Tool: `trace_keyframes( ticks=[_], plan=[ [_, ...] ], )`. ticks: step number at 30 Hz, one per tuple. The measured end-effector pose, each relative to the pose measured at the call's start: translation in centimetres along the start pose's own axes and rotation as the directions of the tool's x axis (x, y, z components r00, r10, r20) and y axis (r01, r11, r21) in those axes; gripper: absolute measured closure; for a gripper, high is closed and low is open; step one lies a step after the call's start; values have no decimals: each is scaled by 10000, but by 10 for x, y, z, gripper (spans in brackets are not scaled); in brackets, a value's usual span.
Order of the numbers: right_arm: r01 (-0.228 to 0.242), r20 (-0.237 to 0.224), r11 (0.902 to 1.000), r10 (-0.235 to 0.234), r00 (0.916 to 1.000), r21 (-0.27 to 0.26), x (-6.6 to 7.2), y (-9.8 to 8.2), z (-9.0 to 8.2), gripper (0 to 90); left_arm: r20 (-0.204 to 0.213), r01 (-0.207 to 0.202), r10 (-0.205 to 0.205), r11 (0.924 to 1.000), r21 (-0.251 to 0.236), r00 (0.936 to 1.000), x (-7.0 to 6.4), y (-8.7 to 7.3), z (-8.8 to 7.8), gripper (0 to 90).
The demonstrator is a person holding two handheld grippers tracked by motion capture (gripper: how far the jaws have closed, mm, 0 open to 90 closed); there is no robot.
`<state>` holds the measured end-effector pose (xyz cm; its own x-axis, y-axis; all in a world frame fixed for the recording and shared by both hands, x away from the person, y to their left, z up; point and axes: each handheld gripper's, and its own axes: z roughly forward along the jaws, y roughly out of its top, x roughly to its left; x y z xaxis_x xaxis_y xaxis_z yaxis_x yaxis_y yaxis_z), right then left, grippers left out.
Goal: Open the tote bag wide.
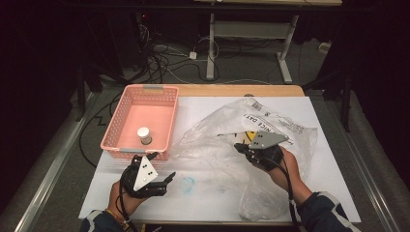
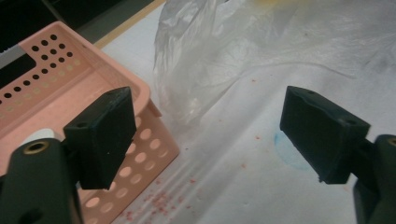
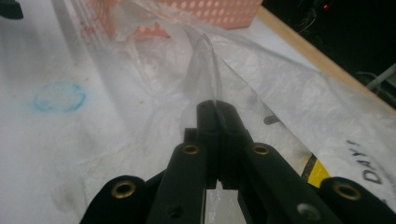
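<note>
A clear plastic bag (image 1: pixel 232 140) with black print lies crumpled on the white sheet at the table's right. My right gripper (image 1: pixel 240 146) is shut on a fold of the bag (image 3: pixel 205 70), and the film rises to a peak between its closed jaws. My left gripper (image 1: pixel 167 180) rests near the front left, open, with nothing between its pads (image 2: pixel 105 135). A pink perforated basket (image 1: pixel 159 92) stands at the back left with a small white-capped jar (image 1: pixel 144 135) inside. The bag's near edge (image 2: pixel 196 60) lies just beyond the basket's corner (image 2: pixel 140 93).
A blue ring mark (image 1: pixel 187 182) shows on the white sheet between the two grippers, and red specks (image 2: pixel 159 200) are scattered by the basket's foot. The wooden table edge (image 1: pixel 232 90) runs along the back. Cables and a desk frame (image 1: pixel 251 34) are on the floor beyond.
</note>
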<state>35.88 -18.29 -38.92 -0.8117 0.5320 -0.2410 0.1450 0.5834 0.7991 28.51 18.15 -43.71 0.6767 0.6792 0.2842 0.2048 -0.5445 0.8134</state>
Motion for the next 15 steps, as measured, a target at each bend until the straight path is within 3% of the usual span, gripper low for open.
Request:
trace_keyframes(
  ticks=[5,9,10,11,15],
  plan=[
    [43,332,9992,-30,9994,-397,-4,10,-10,900,-347,151,-155,9998,-115,9993,14,5,-6,177],
    [144,749,9973,-90,9971,-721,-7,18,-19,900,-720,653,-663,9977,-163,9952,33,10,-11,175],
    [132,744,9969,-74,9972,-770,-7,19,-21,900,-752,795,-798,9968,-77,9940,38,10,-11,173],
    [132,780,9967,-69,9969,-796,-8,20,-22,900,-1040,894,-878,9959,113,9907,48,11,-10,173],
    [101,954,9947,-2,9954,-1025,-10,21,-26,900,-1105,1131,-1080,9927,415,9880,64,15,-6,173]
  ],
)
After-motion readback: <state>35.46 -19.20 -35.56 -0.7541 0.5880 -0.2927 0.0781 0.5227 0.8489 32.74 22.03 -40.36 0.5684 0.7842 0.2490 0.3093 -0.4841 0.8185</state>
